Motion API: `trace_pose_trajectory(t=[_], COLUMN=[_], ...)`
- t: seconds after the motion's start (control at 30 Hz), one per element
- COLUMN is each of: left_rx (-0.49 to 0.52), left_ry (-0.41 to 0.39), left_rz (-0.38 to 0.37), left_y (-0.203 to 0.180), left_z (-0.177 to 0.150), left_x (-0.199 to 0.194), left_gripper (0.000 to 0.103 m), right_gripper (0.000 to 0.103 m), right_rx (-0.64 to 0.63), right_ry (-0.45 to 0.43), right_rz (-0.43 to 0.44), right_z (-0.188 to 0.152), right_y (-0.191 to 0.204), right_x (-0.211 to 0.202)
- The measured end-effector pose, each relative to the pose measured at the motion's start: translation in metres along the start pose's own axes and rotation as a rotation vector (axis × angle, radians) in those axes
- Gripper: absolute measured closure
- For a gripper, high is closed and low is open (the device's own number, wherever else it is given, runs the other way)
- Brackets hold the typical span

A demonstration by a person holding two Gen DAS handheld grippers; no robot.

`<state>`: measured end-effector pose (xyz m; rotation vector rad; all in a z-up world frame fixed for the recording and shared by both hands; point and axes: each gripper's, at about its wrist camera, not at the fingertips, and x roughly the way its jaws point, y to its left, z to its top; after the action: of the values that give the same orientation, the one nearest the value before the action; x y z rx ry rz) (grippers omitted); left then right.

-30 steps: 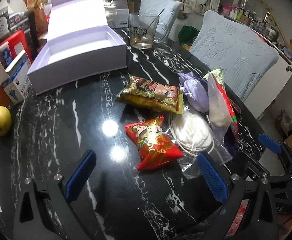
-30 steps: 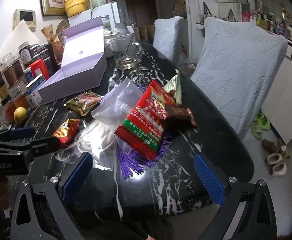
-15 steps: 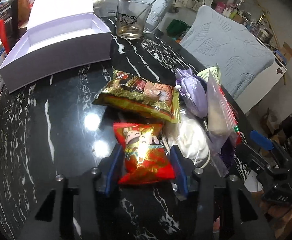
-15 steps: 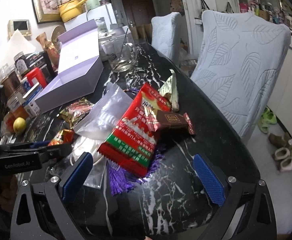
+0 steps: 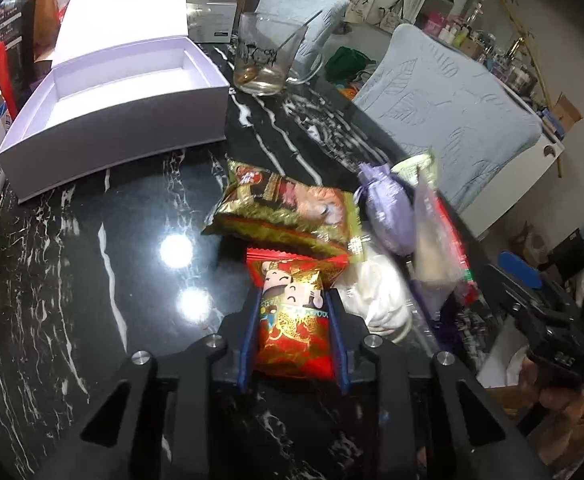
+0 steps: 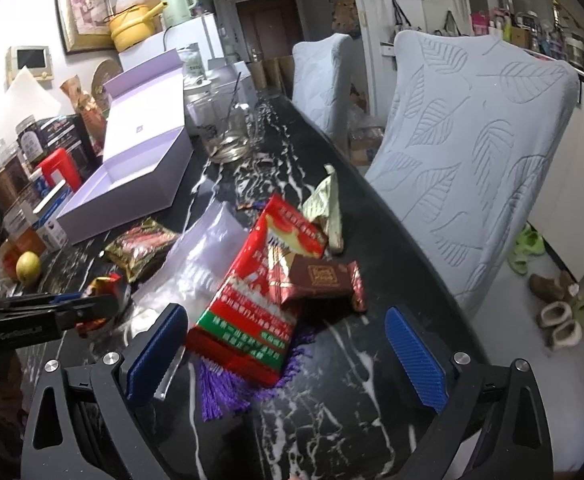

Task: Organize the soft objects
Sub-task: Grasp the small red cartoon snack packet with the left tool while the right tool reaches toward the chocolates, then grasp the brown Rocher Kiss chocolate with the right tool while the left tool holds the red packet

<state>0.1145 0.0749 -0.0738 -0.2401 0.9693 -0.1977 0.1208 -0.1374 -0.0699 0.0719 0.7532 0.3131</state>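
- The left gripper (image 5: 294, 330) has just closed; its blue fingers (image 5: 248, 344) pinch the red and gold snack packet (image 5: 292, 316) from both sides, low in the middle of the left wrist frame, on the black marble table (image 5: 71, 280).
- Just above it lies a gold and brown snack bag (image 5: 287, 208), touching the packet's top edge; a lilac pouch (image 5: 388, 208) sits to its right.
- An open white box (image 5: 119, 100) stands at upper left, a glass mug (image 5: 263, 56) above centre.
- The right gripper (image 6: 287, 356) has its fingers (image 6: 416, 360) spread wide, pinching nothing, either side of a red and green packet (image 6: 251, 312) with a brown wrapped bar (image 6: 320, 280) resting on it.
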Motion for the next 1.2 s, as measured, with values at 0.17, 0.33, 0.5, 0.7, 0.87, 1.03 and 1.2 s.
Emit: trace_pose_trajectory(t=[0.17, 0.33, 0.5, 0.7, 0.87, 1.03, 1.2], left_rx=[0.016, 0.026, 0.023, 0.03, 0.017, 0.022, 0.02], left_ry=[-0.039, -0.06, -0.048, -0.036, -0.025, -0.023, -0.018], left_rz=[0.006, -0.006, -0.027, -0.012, -0.006, 0.0, 0.001], left_y=[-0.007, -0.011, -0.018, -0.023, -0.021, -0.021, -0.021], left_z=[0.008, 0.016, 0.022, 0.027, 0.03, 0.032, 0.031], left_x=[-0.016, -0.017, -0.006, 0.003, 0.008, 0.011, 0.012], left_gripper=[0.073, 0.073, 0.073, 0.073, 0.073, 0.073, 0.073], right_gripper=[0.004, 0.011, 0.016, 0.021, 0.023, 0.031, 0.043], right_rx=[0.002, 0.019, 0.047, 0.044, 0.073, 0.017, -0.047], right_ry=[-0.019, -0.015, 0.023, 0.062, 0.092, 0.077, 0.07], right_rz=[0.002, -0.006, 0.006, 0.024, 0.052, -0.006, -0.072], right_z=[0.008, 0.015, 0.019, 0.02, 0.019, 0.017, 0.014], right_y=[-0.003, -0.012, -0.024, -0.033, -0.039, -0.028, -0.019], right_x=[-0.006, -0.001, 0.017, 0.039, 0.048, 0.048, 0.049])
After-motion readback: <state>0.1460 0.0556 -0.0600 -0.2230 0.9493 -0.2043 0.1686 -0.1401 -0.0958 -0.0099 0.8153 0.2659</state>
